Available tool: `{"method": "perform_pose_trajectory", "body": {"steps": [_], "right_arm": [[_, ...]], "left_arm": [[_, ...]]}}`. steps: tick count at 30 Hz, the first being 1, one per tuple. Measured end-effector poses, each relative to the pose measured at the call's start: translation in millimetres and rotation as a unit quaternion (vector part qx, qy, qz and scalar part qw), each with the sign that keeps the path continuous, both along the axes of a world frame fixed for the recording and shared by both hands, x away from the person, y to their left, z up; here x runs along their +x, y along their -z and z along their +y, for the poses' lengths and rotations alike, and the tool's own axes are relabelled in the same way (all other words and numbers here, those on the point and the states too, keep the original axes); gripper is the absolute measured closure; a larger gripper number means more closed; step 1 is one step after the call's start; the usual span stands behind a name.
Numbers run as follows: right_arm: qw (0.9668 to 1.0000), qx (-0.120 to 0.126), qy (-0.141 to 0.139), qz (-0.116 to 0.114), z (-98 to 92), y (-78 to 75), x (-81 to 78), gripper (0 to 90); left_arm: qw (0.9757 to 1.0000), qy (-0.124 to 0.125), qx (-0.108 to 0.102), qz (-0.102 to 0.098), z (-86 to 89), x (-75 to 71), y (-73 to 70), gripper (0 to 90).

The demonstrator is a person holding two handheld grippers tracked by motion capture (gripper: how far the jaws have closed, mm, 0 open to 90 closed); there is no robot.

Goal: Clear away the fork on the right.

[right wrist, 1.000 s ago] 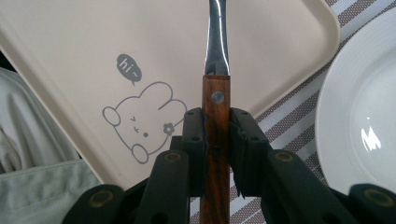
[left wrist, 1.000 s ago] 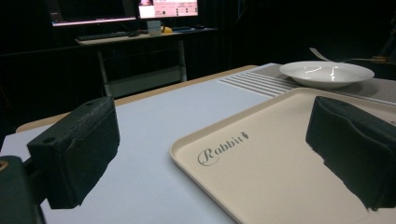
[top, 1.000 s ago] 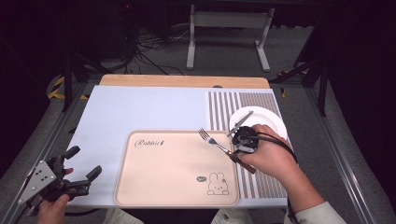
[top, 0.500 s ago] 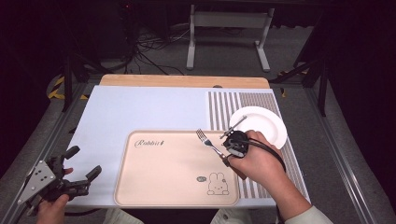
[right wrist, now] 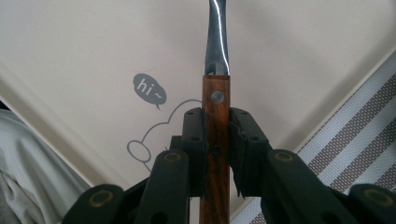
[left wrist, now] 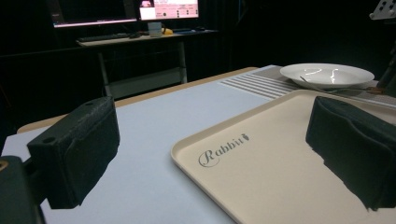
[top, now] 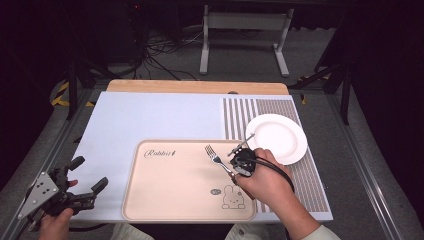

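Although its tines run off the top edge of the right gripper view, the steel fork with a brown wooden handle [right wrist: 215, 135] sits clamped by that handle between the right gripper [right wrist: 216, 140] pads, over the beige plastic tray [right wrist: 107, 51]. From above, those tines show, over the tray near the round white plate [top: 276, 137]. Off the table's near-left corner, the left gripper [top: 85, 176] stands wide, holding nothing.

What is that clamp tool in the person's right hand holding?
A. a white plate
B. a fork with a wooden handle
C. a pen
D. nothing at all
B: in the right gripper view, the right gripper has its jaws pressed on the wooden handle of the fork, held above the beige tray.
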State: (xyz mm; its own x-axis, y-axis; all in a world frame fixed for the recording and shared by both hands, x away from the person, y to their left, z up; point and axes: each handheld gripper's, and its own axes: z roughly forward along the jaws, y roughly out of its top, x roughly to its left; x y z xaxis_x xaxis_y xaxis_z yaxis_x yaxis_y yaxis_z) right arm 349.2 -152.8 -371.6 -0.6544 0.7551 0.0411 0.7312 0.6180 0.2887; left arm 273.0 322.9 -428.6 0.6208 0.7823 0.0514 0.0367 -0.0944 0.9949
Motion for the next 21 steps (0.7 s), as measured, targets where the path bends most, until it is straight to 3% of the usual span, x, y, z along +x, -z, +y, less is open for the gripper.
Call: {"method": "perform_pose_trajectory", "body": {"steps": [21], "right_arm": [[0.9992, -0.012, 0.011, 0.036, 10.8, 32.7, -1.0, 77.1]], "left_arm": [[1.0000, 0.000, 0.000, 0.000, -0.2, -0.4, -0.2, 3.6]]}}
